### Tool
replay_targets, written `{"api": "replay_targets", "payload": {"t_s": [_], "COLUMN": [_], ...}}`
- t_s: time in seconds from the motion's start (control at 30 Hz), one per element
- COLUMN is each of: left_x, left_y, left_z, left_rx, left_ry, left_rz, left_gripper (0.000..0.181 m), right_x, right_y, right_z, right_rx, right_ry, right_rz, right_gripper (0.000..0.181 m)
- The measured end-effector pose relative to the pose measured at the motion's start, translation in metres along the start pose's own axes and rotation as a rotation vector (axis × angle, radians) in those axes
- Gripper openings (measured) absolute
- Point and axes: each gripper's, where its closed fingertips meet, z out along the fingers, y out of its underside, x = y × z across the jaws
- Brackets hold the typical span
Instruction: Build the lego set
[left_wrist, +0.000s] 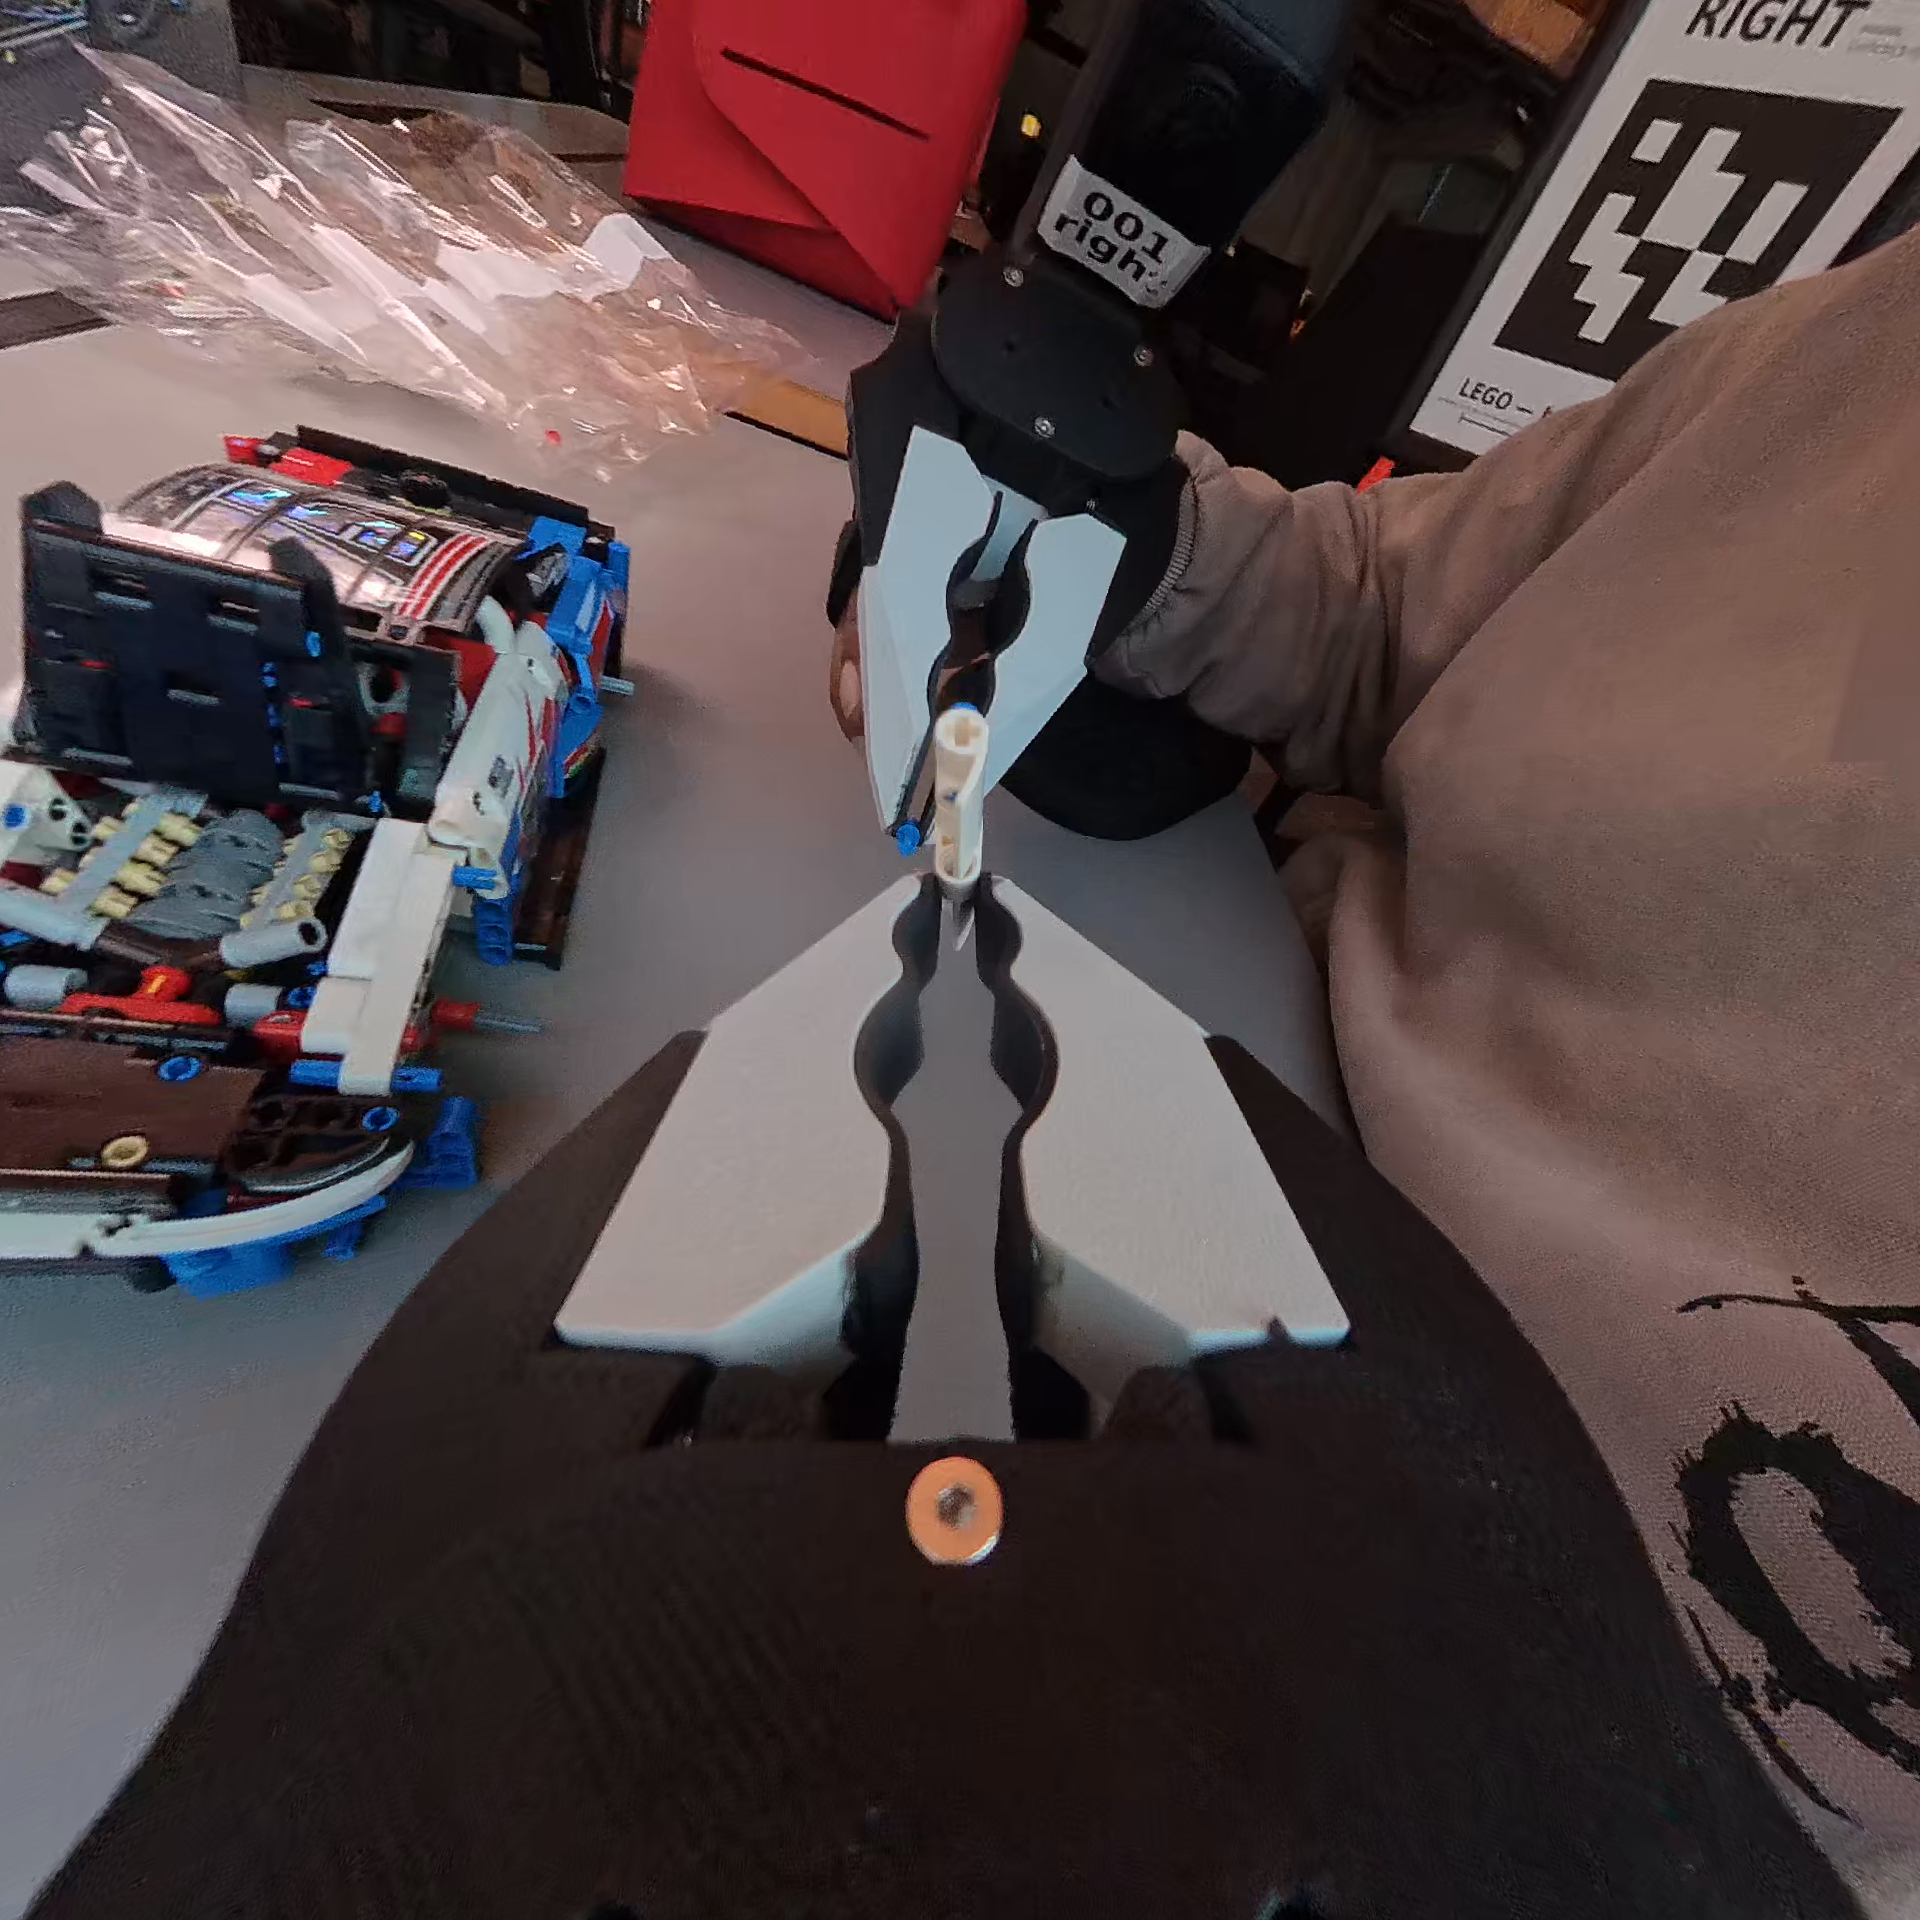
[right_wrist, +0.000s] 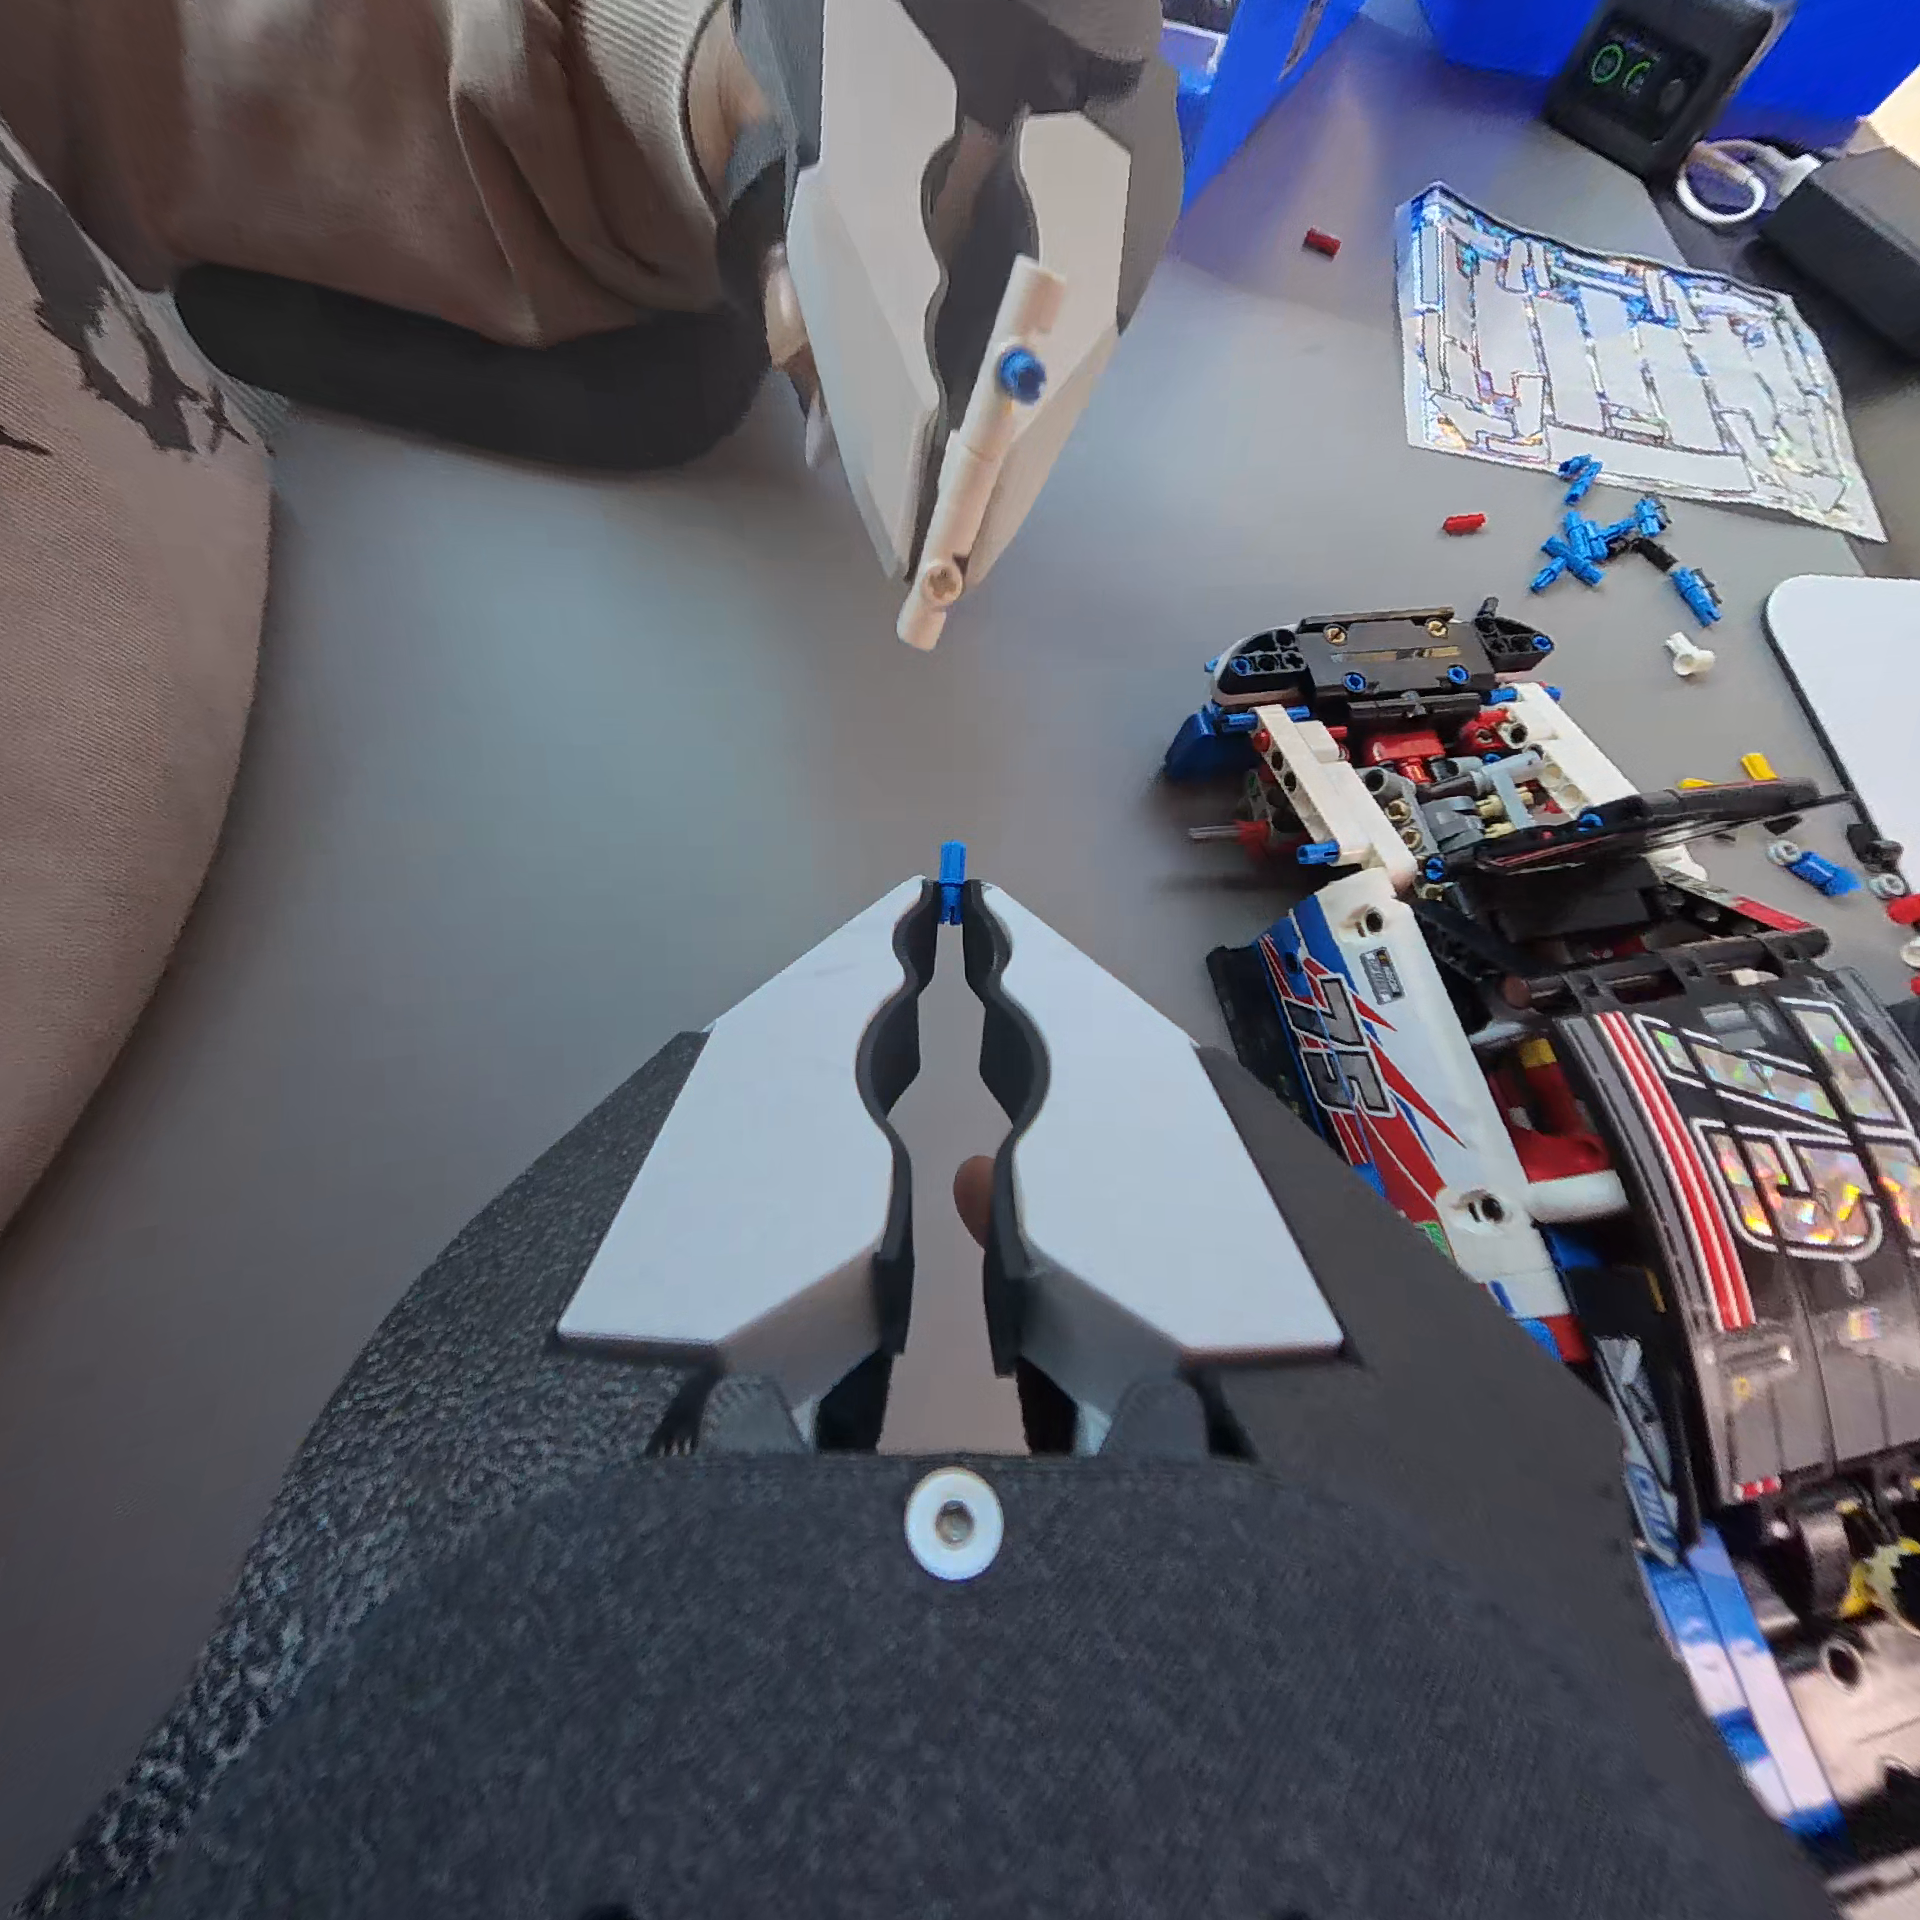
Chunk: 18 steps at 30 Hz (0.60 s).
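Pinched at the very tips of the right gripper (right_wrist: 951, 902), a blue pin (right_wrist: 950, 881) stands with its long axis pointing straight forward along the fingers, half of it proud of the jaws. Ahead of it and a little up, apart from it by a clear gap in the right wrist view, hangs the white beam (right_wrist: 987, 436). Its long axis slants from upper right down to lower left, and the free lower end shows an open hole turned towards the pin. Another blue pin, the seated pin (right_wrist: 1021, 374), already sits in the beam's side higher up.

That beam is clamped endwise in the left gripper (left_wrist: 956, 888), which is closed on it above the grey table (right_wrist: 520, 727). From the left wrist view the two sets of tips look almost touching, the pin lying just to the beam's left.

Judging by this, the pin's axis must be lined up with a hole before pushing, and the right gripper would have to do the travelling. The part-built car (right_wrist: 1507, 987) lies off to the right, well clear.
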Motion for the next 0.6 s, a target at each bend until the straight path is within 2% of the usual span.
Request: {"api": "replay_targets", "payload": {"t_s": [0.23, 0.6], "left_x": [-0.003, -0.005], "left_y": [0.020, 0.031], "left_z": [0.021, 0.034], "left_rx": [-0.105, -0.160], "left_ry": [-0.045, -0.038], "left_rz": [0.062, 0.038], "left_gripper": [0.005, 0.005], "right_x": [-0.012, -0.015], "right_y": [-0.006, 0.006], "right_z": [0.003, 0.010], "right_rx": [0.066, 0.021], "right_ry": [-0.074, -0.079], "right_rz": [0.049, 0.035], "right_gripper": [0.003, 0.003]}}
